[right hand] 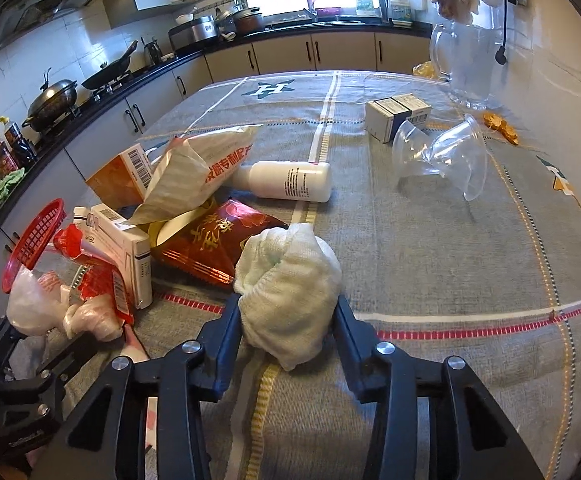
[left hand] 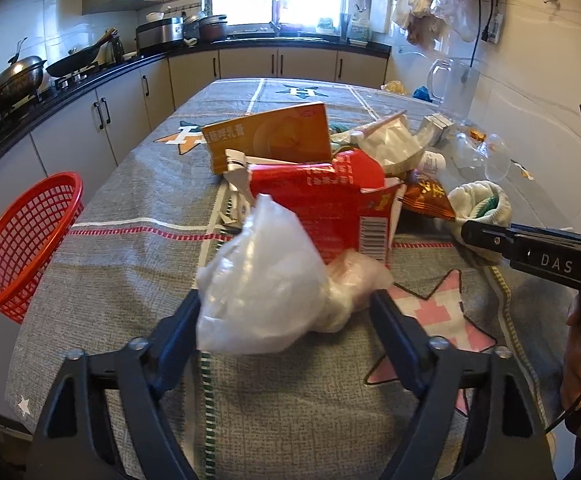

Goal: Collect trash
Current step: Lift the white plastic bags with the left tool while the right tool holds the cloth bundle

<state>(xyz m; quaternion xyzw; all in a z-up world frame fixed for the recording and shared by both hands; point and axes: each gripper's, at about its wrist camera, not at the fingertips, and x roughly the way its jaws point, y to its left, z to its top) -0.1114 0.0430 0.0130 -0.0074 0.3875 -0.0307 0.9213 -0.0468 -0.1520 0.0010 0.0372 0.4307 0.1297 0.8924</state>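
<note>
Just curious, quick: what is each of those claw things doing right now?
Left gripper: closed on a crumpled plastic bag.
Right gripper: closed on a balled white cloth.

We see a thin, translucent plastic bag point(left hand: 258, 280), a soft knitted cloth point(right hand: 290, 280), a glossy foil packet point(right hand: 214, 244) and a coarse woven tablecloth point(right hand: 430, 248).

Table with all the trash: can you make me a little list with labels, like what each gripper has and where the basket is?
left hand-held gripper: shut on clear plastic bag
right hand-held gripper: shut on white cloth
red basket: at the table's left edge
white bottle: lying on its side
clear plastic cups: tipped over
tablecloth: grey, with stars
</note>
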